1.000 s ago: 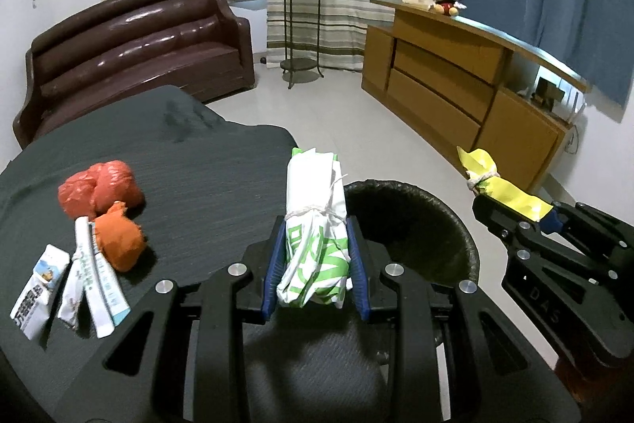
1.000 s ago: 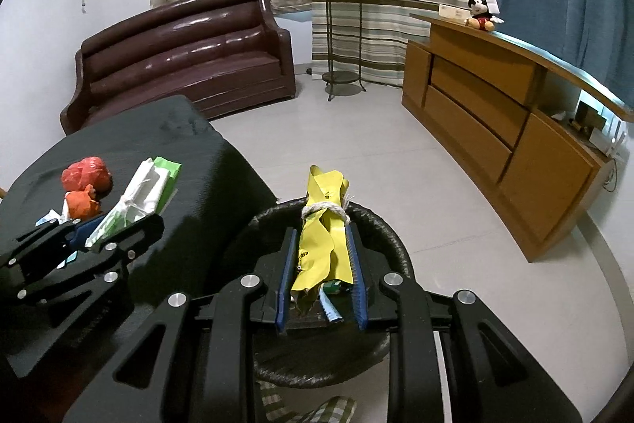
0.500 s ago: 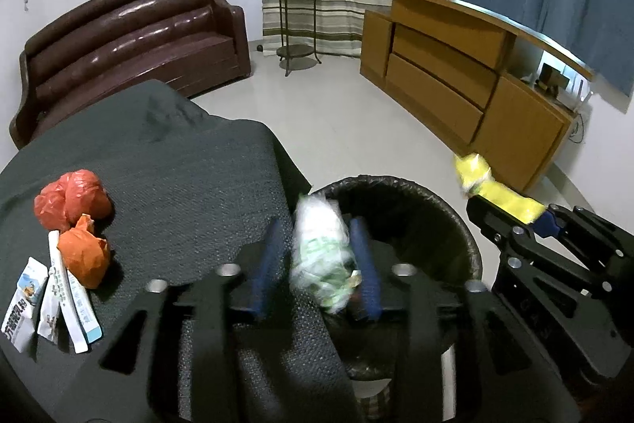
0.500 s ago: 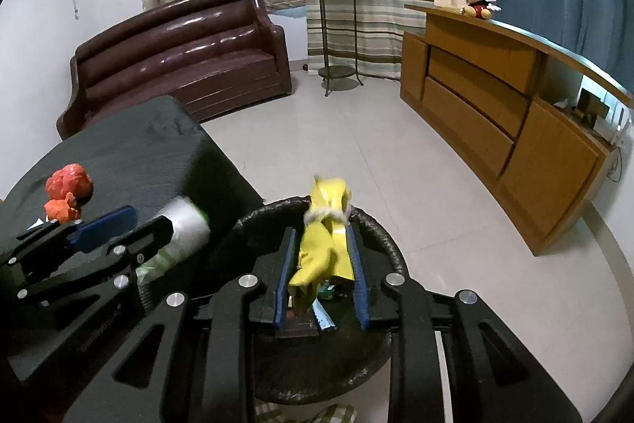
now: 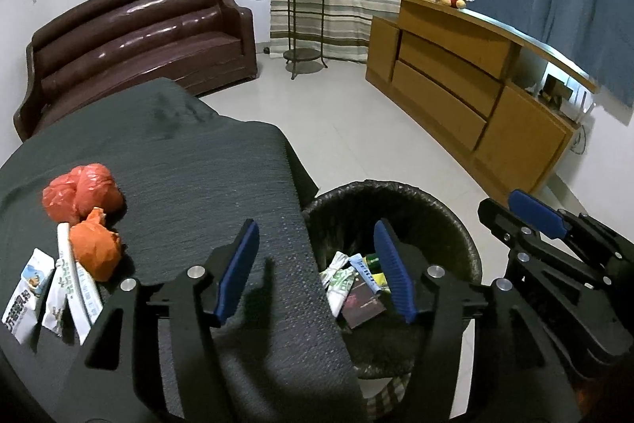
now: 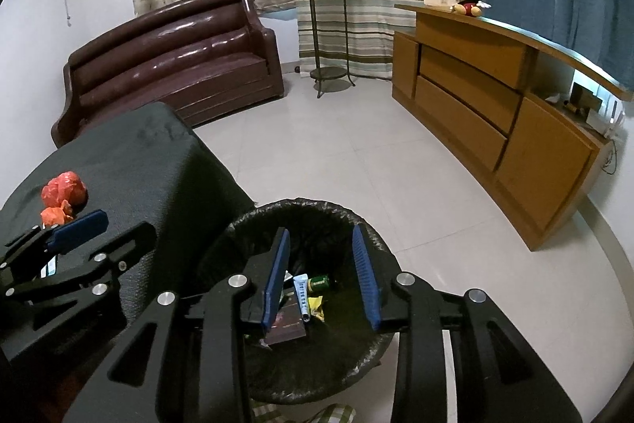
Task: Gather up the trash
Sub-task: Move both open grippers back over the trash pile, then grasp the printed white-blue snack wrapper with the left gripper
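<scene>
Jaws of the left gripper [image 5: 317, 270] and right gripper [image 6: 321, 274] have just been opening and stand apart, empty, over the bin [image 5: 443, 209]; trash [image 5: 358, 288] lies inside, more wrappers [image 5: 59, 288] left of it on the table [image 5: 178, 169].

Left wrist view: you look down close over the counter [image 5: 178, 177] edge.
Right wrist view: close above the bin [image 6: 317, 213].
Shared: bin, sofa [image 5: 134, 38].
</scene>
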A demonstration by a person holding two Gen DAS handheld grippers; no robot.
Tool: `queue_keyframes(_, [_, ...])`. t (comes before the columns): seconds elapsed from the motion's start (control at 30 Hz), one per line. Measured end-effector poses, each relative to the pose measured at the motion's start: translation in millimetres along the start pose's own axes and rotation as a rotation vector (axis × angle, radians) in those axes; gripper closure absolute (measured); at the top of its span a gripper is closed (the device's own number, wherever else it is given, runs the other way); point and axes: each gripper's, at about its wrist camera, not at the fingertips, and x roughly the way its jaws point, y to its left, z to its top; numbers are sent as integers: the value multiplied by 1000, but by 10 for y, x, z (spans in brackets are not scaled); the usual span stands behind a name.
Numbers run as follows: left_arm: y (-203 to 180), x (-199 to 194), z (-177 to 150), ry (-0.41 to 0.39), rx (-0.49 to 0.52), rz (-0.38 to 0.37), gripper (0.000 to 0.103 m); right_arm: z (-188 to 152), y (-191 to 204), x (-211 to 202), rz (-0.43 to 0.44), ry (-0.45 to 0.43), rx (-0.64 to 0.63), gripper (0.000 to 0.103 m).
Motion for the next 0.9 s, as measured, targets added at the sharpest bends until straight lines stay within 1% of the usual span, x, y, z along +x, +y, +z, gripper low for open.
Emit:
queue_keyframes(0.1, [76,-70,-7,-6,-12,2,43,3,33,-19,7,1,-6,67])
queue_keyframes(0.17, [139,-137,-21,-16,-17,13,40,11,73,-43,16,1,-13,67])
queue_keyframes(0.23, [231,-216,-40,-29,-20,32,39,19,132,-55,29,3,-19,67])
queue_keyframes(0.37, [474,-356,-90,-39,-40,76,38,33,317,-86,61,5,-42,66])
queue_keyframes(0.57, [968,-561,-201,-36,-96,164,38,34,687,-132,124,9,-97,66])
queue_keyframes(0.8, [1646,-764,-371,-31,-184,283,37,14,1109,-151,189,17,-160,65])
queue_keyframes(0.83, [1719,-783,-394,-29,-194,296,36,9,1151,-150,195,18,-166,65])
queue_keyframes(0.87, [1793,-793,-409,-26,-203,309,31,-6,1214,-153,202,19,-174,64])
queue_keyframes(0.9, [1887,-799,-438,-22,-214,322,31,-14,1262,-155,209,21,-181,64])
